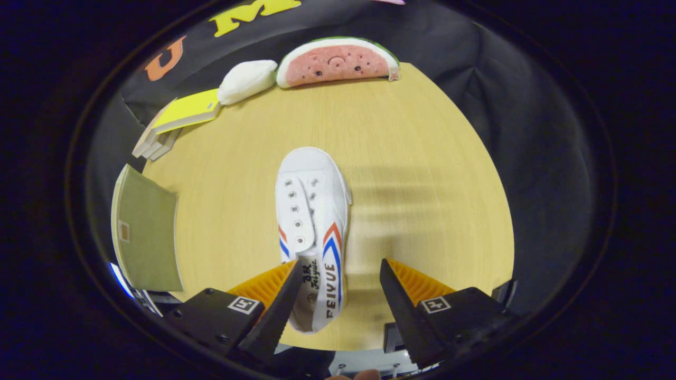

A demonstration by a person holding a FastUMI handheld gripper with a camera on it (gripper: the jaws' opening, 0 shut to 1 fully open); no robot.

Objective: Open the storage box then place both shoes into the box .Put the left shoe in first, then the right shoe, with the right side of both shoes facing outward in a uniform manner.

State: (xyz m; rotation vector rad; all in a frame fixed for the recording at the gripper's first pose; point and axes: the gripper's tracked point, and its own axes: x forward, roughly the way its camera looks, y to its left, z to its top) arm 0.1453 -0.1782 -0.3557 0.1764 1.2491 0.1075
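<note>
A pale wooden table sits against black cloth. At its left edge lies a green flat panel, partly cut off. Farther back are stacked books, a white cushion and a watermelon plush. 1 white shoe lies centred, heel between the spread fingers of the gripper, which grasps nothing.

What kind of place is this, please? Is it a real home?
Probably a staged recording booth, not a home: black cloth wall behind a round wooden table, where a white shoe, a watermelon plush and books lie like props. The open gripper straddles the shoe's heel.
</note>
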